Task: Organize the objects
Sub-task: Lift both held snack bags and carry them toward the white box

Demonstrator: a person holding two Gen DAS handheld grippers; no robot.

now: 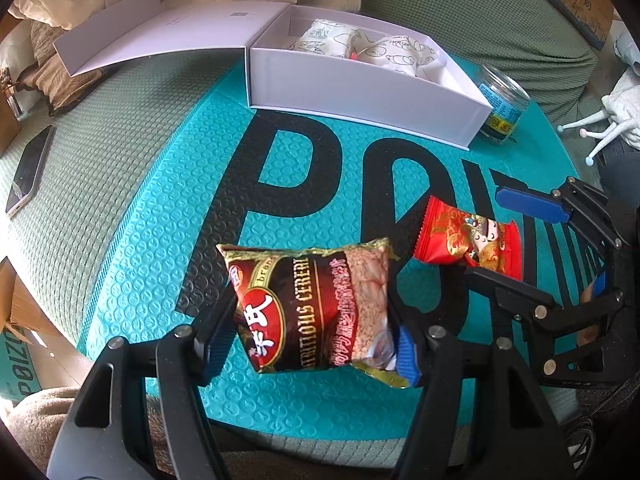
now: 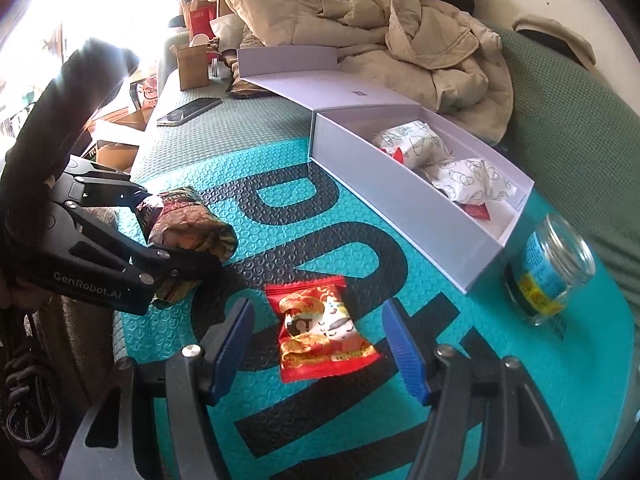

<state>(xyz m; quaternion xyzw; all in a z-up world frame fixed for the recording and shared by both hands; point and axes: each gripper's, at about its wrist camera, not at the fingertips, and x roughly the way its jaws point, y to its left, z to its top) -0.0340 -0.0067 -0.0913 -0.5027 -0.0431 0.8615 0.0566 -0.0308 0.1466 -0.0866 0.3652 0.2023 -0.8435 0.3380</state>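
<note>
While the white box (image 1: 360, 92) sits open at the back of the teal mat (image 1: 160, 200), its lid flap laid flat to one side, two wrapped buns (image 2: 440, 156) already lie inside it and the rest of the snacks wait out front. The left gripper (image 1: 308, 344) is pinching a dark cereal packet (image 1: 316, 304) across its width, lifted off the mat on the side of the box nearest the person. The right gripper (image 2: 320, 344) stands spread, its blue pads either side of a red snack packet (image 2: 324, 328) that lies flat on the mat, touching neither pad. A small glass jar (image 2: 548, 268) stands just beside the near end corner of the box.

My guess is that the sorting is partway through: the cereal packet is the item in hand and looks bound for the box. The next move would call for carrying it up over the box wall and letting go in the free space beside the buns; the red packet would then need a fresh grip.

Readable writing: "NUTRITIOUS CEREAL" on the dark packet, large black letters "P" and "O" on the mat, "GenRobot.AI" on the left gripper's body. The jar's blue label is too small to read.
</note>
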